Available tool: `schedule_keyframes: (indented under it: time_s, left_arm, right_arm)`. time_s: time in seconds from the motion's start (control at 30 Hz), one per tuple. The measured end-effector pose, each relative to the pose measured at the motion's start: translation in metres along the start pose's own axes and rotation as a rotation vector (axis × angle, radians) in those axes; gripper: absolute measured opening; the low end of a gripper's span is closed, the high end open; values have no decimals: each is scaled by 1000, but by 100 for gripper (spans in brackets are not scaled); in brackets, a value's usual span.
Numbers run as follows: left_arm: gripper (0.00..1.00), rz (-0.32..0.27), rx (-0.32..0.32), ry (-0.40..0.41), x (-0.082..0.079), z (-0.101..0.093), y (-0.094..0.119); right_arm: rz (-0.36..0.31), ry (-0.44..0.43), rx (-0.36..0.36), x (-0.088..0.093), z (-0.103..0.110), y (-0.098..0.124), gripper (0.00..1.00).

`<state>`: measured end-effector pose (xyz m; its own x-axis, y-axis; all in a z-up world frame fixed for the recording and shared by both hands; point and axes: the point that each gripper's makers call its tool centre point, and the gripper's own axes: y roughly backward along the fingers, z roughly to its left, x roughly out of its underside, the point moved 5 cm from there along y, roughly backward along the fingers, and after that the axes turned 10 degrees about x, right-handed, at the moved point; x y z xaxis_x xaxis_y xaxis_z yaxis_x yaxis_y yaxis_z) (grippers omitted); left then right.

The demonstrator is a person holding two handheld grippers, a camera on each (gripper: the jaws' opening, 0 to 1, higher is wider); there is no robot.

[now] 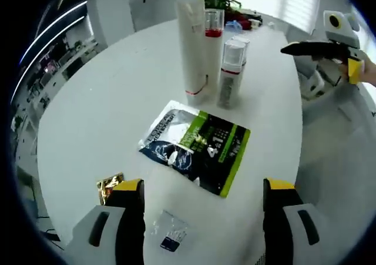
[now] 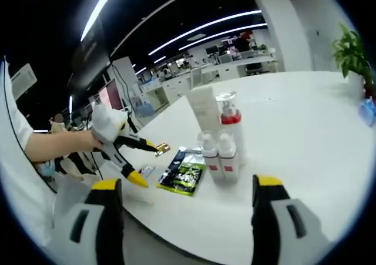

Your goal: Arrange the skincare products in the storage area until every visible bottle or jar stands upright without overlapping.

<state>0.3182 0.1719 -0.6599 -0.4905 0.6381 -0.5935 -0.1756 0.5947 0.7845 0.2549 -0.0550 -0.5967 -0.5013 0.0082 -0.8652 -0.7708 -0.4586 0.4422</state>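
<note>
In the left gripper view, the left gripper (image 1: 202,203) hovers low over a round white table (image 1: 106,100), its yellow-tipped jaws spread wide and holding nothing. Just beyond them lies a flat, glossy green-and-black sachet (image 1: 197,144), and past the sachet stands a tight cluster: a tall white tube (image 1: 192,50) with a red band, a clear red-filled bottle (image 1: 214,33) behind it, and a short frosted pump bottle (image 1: 231,74). A crinkled gold wrapper (image 1: 110,185) and a small clear packet (image 1: 170,232) lie nearer than the sachet. The right gripper (image 1: 332,53) shows at the far right. In the right gripper view, the right gripper (image 2: 185,203) is also wide open and empty, facing the same cluster, where two short pump bottles (image 2: 218,156) stand in front of the tube (image 2: 204,109). Left of the sachet (image 2: 183,174), the left gripper (image 2: 138,162) is held by a hand (image 2: 88,140). The bottles stand so close that a careless reach would likely topple the slim tube into its neighbours.
</note>
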Motion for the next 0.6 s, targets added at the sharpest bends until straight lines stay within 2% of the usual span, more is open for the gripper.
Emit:
schedule_keyframes:
  time_s: [0.17, 0.4, 0.6]
  left_arm:
    - [81, -91, -33, 83, 5, -5, 18]
    - [83, -146, -74, 157, 20, -9, 36]
    - [85, -220, -95, 229, 31, -14, 50]
  right_arm:
    - [6, 8, -13, -1, 1, 0, 92]
    - [3, 20, -21, -4, 1, 2, 92]
    - [3, 31, -34, -4, 5, 3, 92]
